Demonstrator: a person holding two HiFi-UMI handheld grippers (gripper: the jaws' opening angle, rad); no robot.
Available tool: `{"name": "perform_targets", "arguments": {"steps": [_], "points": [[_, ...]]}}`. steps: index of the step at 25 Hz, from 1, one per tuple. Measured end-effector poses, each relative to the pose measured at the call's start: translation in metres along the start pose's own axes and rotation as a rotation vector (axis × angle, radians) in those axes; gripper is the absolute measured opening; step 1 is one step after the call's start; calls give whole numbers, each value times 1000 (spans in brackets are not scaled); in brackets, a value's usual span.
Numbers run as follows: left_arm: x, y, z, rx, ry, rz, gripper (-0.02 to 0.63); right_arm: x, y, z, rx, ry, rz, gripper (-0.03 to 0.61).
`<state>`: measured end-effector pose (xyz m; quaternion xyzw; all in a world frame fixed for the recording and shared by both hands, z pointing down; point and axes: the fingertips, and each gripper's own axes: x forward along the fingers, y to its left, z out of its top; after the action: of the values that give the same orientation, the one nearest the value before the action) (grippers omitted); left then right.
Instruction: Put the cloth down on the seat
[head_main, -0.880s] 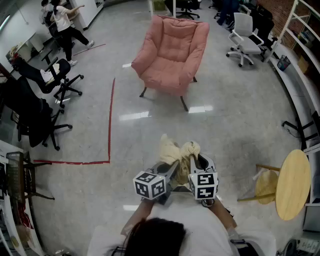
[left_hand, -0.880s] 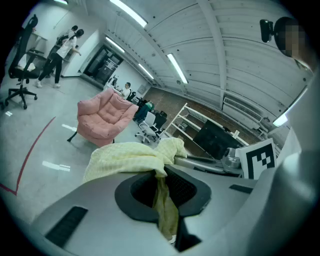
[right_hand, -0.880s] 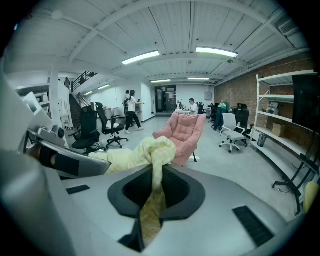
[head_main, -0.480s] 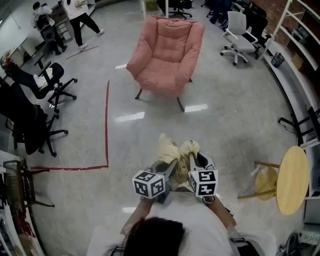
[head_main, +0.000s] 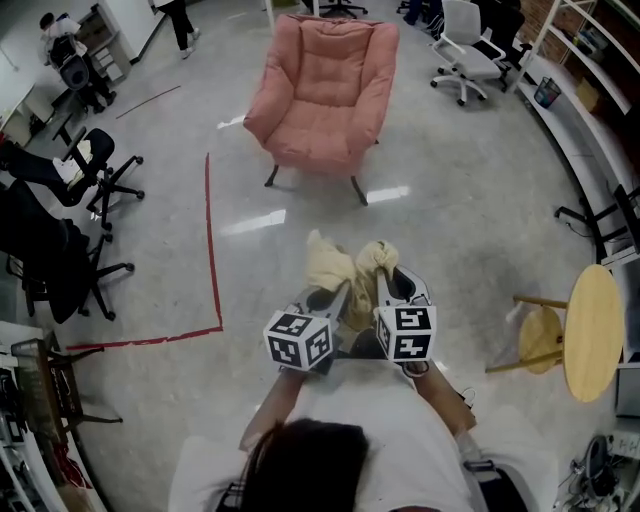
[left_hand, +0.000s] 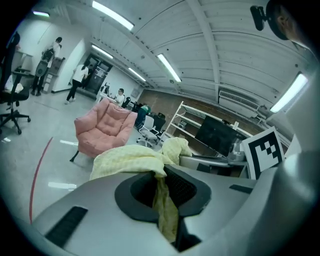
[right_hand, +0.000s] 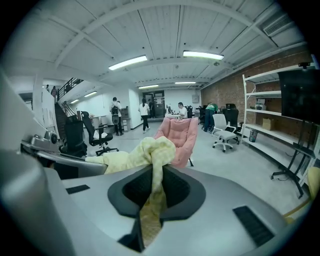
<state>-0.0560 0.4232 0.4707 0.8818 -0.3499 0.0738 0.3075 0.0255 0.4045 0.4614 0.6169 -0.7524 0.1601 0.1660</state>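
A pale yellow cloth (head_main: 345, 267) is bunched between my two grippers, held in front of me above the floor. My left gripper (head_main: 333, 297) is shut on one part of the cloth (left_hand: 150, 165), which hangs down through its jaws. My right gripper (head_main: 384, 282) is shut on another part of the cloth (right_hand: 152, 160). The pink armchair (head_main: 320, 95) with its seat (head_main: 305, 150) stands ahead across bare floor; it also shows in the left gripper view (left_hand: 102, 131) and behind the cloth in the right gripper view (right_hand: 181, 137).
A red tape line (head_main: 210, 250) marks the floor at left. Black office chairs (head_main: 60, 240) stand at far left, white ones (head_main: 465, 50) at the back right. A round wooden table (head_main: 592, 330) and stool (head_main: 540, 335) are at right. People stand far back left (head_main: 60, 45).
The armchair and the floor have slid towards me in the head view as I walk forward. Both grippers keep the same hold on the cloth.
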Motion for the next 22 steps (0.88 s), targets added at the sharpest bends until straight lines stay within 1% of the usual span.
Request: {"name": "perform_targets", "arguments": {"steps": [3, 11, 15, 18, 22], "points": [[8, 5, 8, 32, -7, 6, 54, 7, -4, 6, -7, -12, -14, 58], [42, 21, 18, 14, 8, 20, 54, 36, -21, 13, -23, -2, -10, 58], [69, 31, 27, 27, 28, 34, 54, 62, -39, 16, -21, 17, 15, 58], [95, 37, 36, 12, 46, 45, 54, 83, -58, 21, -18, 38, 39, 58], [127, 56, 56, 4, 63, 71, 54, 120, -74, 35, -25, 52, 73, 58]]}}
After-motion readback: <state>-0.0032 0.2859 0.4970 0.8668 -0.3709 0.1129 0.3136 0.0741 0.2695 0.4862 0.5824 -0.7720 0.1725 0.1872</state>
